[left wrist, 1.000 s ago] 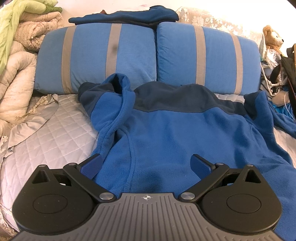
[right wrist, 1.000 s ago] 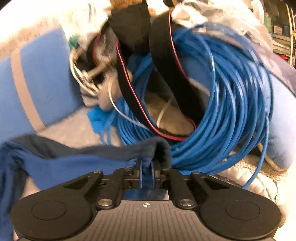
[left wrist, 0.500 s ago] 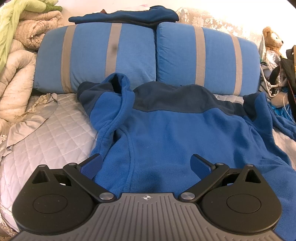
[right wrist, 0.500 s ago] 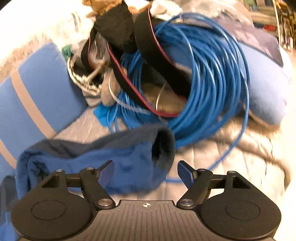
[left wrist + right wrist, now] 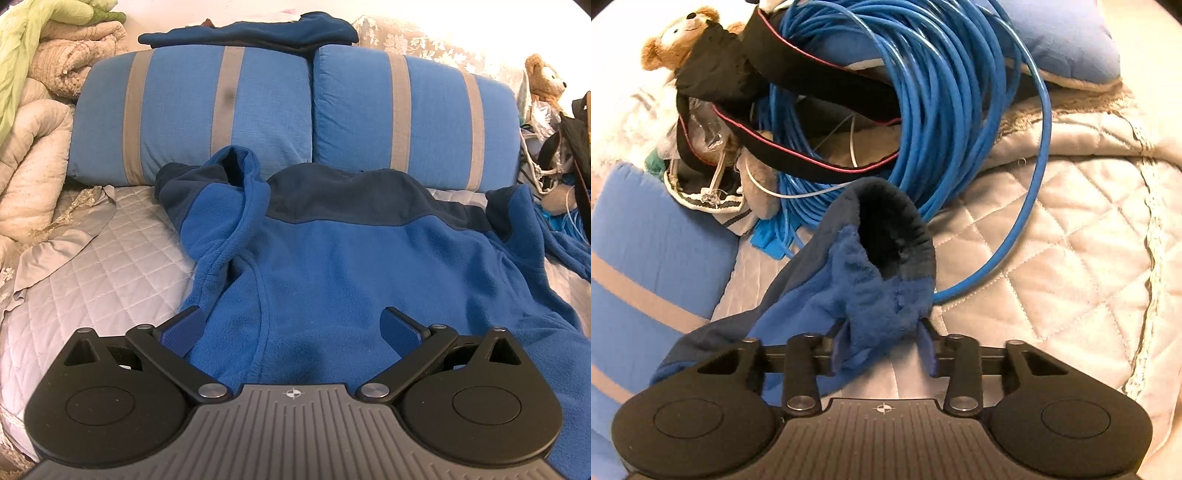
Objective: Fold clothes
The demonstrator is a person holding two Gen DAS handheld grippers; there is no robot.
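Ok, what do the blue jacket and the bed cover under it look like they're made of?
Blue jacket: apparently fleece, matte and fuzzy; the nap is plainly pilled at the cuff in the right wrist view. Bed cover: looks like quilted satin-type fabric, with diamond stitching and a soft sheen.

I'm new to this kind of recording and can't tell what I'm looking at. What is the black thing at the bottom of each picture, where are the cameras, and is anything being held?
Each black shape is a handheld two-finger gripper, one in each of a person's hands; a camera on each looks forward along its fingers. The left view shows the left gripper open over a blue fleece jacket spread on a quilted bed, with two striped pillows behind. The right view shows the right gripper closing its jaws, the jacket's sleeve cuff bunched between them. Beyond lie a coil of blue cable and a teddy bear.
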